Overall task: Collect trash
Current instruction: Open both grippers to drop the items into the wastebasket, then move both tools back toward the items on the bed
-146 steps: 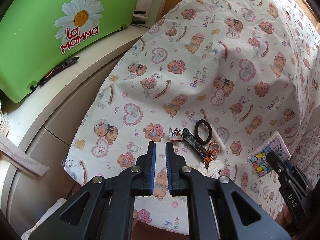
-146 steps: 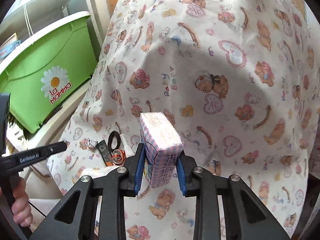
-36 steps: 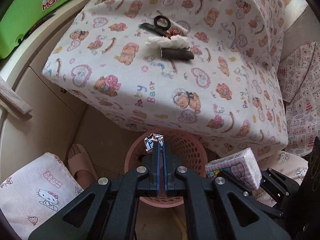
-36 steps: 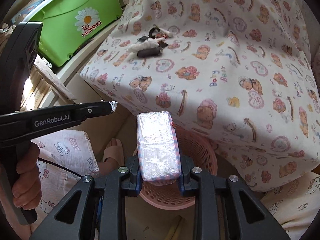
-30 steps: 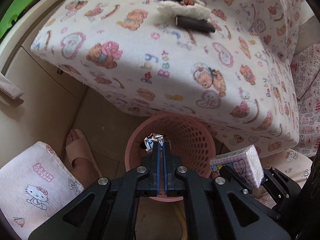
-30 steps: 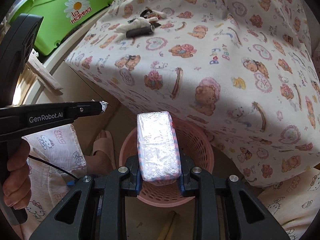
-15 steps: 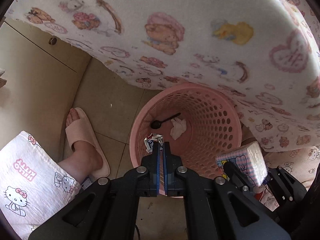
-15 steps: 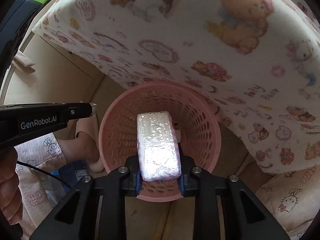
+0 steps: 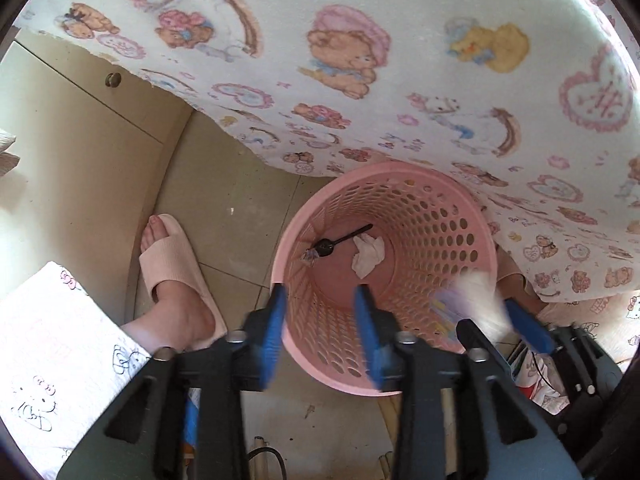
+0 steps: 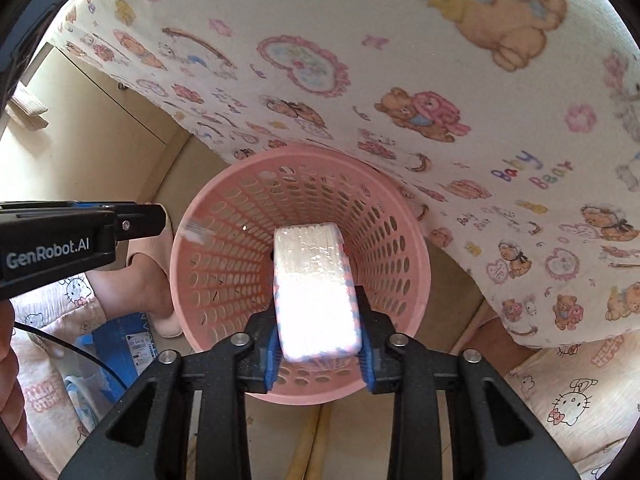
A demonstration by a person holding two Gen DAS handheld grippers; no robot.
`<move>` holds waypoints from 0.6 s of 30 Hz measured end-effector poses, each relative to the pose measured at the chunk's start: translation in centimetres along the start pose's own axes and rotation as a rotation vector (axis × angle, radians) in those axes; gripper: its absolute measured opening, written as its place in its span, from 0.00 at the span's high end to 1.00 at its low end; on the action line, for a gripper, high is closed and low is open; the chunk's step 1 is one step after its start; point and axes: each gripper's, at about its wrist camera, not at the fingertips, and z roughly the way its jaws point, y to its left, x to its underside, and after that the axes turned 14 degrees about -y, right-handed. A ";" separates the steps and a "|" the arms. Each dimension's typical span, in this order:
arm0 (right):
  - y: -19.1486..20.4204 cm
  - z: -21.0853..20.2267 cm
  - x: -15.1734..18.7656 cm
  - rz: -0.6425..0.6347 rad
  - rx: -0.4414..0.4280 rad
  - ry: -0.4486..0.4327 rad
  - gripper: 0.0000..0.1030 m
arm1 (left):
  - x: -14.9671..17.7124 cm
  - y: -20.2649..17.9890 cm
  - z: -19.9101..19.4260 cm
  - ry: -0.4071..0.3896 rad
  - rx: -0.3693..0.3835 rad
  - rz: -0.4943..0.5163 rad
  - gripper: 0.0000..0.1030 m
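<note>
1. The pink basket stands on the tiled floor, half tucked under the overhanging edge of the teddy-bear cloth; its perforated wall shows all round in both views.
2. The left gripper hovers over the near-left rim of the basket with its blue-padded jaws spread wide and nothing between them.
3. A small crumpled wrapper lies inside the basket at the left of the bottom, touching the bowl end of a black spoon (the spoon's handle points up and to the right).
4. Just right of the spoon, also on the basket bottom, sits a crumpled white tissue.
5. The right gripper is above the near side of the basket, and its jaws stand about as far apart as the tissue pack between them is wide; whether they press on it cannot be told.
6. The pack's long axis runs forward along the fingers, its far end pointing down into the basket mouth; in the left wrist view it is a motion-blurred patch.
7. Left of the basket, a foot in a pink slipper rests on the floor.
</note>
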 end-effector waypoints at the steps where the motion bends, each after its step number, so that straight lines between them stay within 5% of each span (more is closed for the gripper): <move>1: -0.1 0.1 -0.1 0.001 0.004 -0.008 0.53 | 0.0 0.0 -0.1 -0.004 -0.002 -0.003 0.57; 18: -1.1 -4.2 -1.7 0.021 0.012 -0.132 0.51 | -0.6 0.5 -5.6 -0.206 -0.046 -0.005 0.39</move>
